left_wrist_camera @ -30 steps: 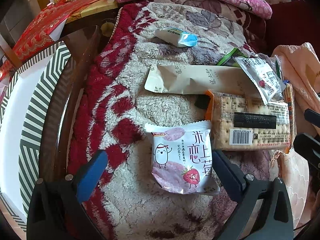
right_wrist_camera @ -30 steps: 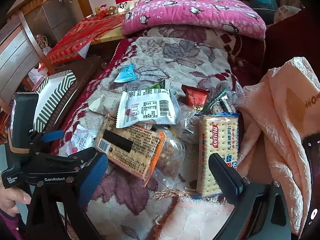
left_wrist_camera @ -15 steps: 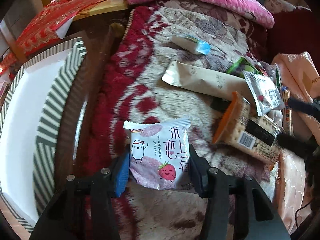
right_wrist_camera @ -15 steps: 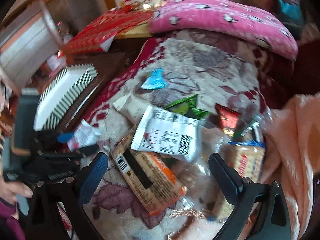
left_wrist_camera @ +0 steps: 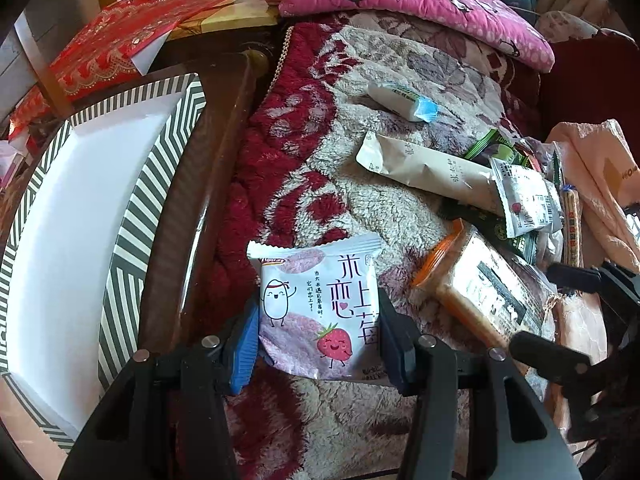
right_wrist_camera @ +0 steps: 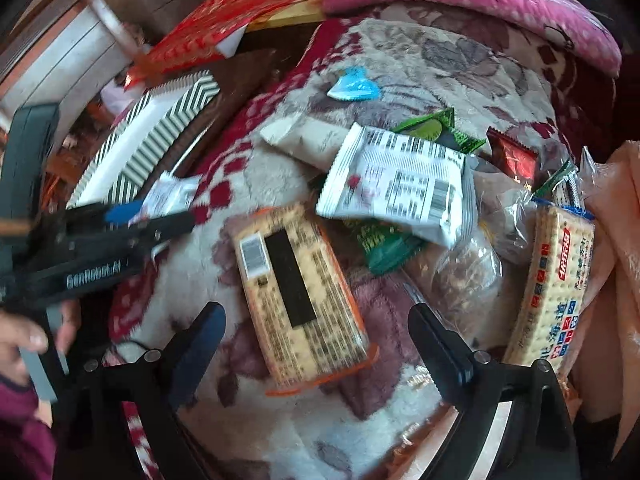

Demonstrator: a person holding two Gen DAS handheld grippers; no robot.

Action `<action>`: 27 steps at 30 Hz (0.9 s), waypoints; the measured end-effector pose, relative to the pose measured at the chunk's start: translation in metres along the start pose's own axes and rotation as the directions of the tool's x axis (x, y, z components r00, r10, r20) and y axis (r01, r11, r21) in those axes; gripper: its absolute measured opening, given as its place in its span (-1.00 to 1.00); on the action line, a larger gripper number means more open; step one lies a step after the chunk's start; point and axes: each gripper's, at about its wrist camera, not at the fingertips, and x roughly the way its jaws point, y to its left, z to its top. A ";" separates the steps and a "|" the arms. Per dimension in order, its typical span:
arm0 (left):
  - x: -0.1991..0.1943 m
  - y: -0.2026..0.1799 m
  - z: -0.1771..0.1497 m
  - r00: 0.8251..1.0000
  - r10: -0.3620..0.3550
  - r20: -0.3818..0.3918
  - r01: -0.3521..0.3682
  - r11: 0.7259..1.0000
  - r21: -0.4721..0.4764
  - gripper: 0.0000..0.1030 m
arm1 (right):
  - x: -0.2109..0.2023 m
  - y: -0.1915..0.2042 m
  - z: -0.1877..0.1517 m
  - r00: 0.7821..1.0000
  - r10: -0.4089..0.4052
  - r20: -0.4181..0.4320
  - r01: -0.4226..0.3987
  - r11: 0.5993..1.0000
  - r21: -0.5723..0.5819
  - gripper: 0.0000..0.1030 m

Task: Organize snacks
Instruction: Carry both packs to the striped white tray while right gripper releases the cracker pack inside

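Note:
My left gripper (left_wrist_camera: 316, 336) is shut on a white strawberry snack packet (left_wrist_camera: 318, 304), held above the red and cream blanket. It also shows in the right wrist view (right_wrist_camera: 172, 196) at the left. A striped box with a white inside (left_wrist_camera: 80, 208) lies to the left of it. My right gripper (right_wrist_camera: 316, 340) is open, its fingers either side of an orange cracker pack (right_wrist_camera: 298, 304) that lies on the blanket. Beyond lie a white barcode packet (right_wrist_camera: 400, 184) and a blue cracker pack (right_wrist_camera: 554, 284).
More snacks lie on the blanket: a beige pouch (left_wrist_camera: 424, 168), a white and blue packet (left_wrist_camera: 400, 100), a green packet (right_wrist_camera: 436, 128), a red packet (right_wrist_camera: 512, 160). A pink pillow (left_wrist_camera: 420, 4) lies at the back, a peach cloth (right_wrist_camera: 616, 216) at right.
My left gripper closed on the strawberry packet and lifted it toward the left. My right gripper moved down and forward over the orange cracker pack.

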 end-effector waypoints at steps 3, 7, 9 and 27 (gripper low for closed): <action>0.000 0.000 -0.003 1.000 0.006 -0.007 -0.006 1.000 0.002 0.00 | 0.014 0.018 0.003 1.000 -0.026 -0.007 0.025 0.995 -0.093 0.83; -0.001 0.002 -0.005 1.000 0.010 -0.007 -0.010 1.000 -0.007 0.00 | 0.033 0.016 0.004 0.997 -0.042 -0.059 0.034 0.991 -0.132 0.26; -0.001 0.003 -0.005 1.000 0.015 -0.007 -0.015 1.000 -0.007 0.00 | 0.030 0.014 0.003 0.999 -0.022 -0.048 0.017 0.994 -0.112 0.22; -0.055 0.040 0.012 0.991 0.094 0.094 -0.088 0.994 -0.067 0.00 | -0.013 0.062 0.028 0.997 0.023 0.073 -0.015 0.994 -0.106 0.17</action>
